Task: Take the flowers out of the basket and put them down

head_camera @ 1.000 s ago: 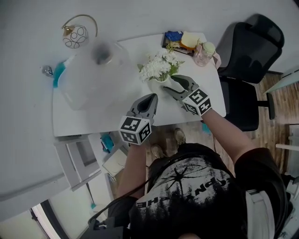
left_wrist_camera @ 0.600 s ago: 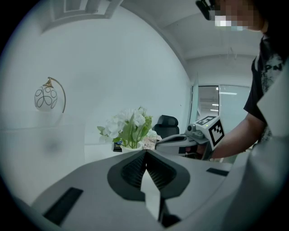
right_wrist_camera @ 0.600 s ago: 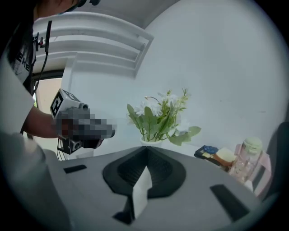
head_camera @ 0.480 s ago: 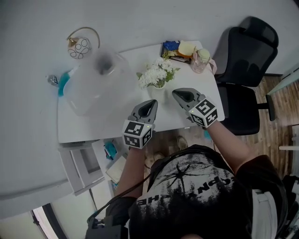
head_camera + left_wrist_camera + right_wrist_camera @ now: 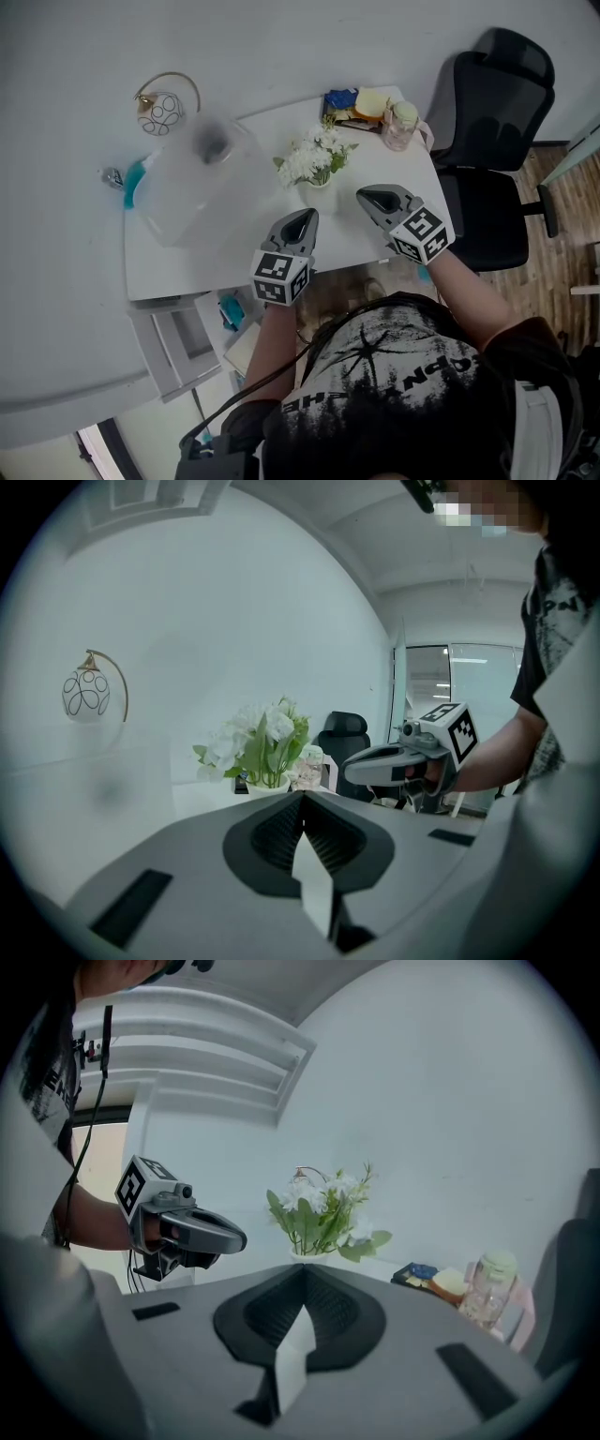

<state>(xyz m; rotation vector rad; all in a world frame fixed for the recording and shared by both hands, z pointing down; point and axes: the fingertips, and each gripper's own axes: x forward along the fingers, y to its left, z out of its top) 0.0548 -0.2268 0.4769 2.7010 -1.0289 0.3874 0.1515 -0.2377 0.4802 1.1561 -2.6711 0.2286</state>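
Jaws pressed together and empty, the left gripper and right gripper hover near the flowers, upright in a white pot on the table. No basket shows, so the flowers are likely already set down.

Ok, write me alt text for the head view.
Seen from above, a person holds the left gripper and right gripper, both shut and empty, over a white table, just short of white flowers in a small pot. A black office chair stands to the right.
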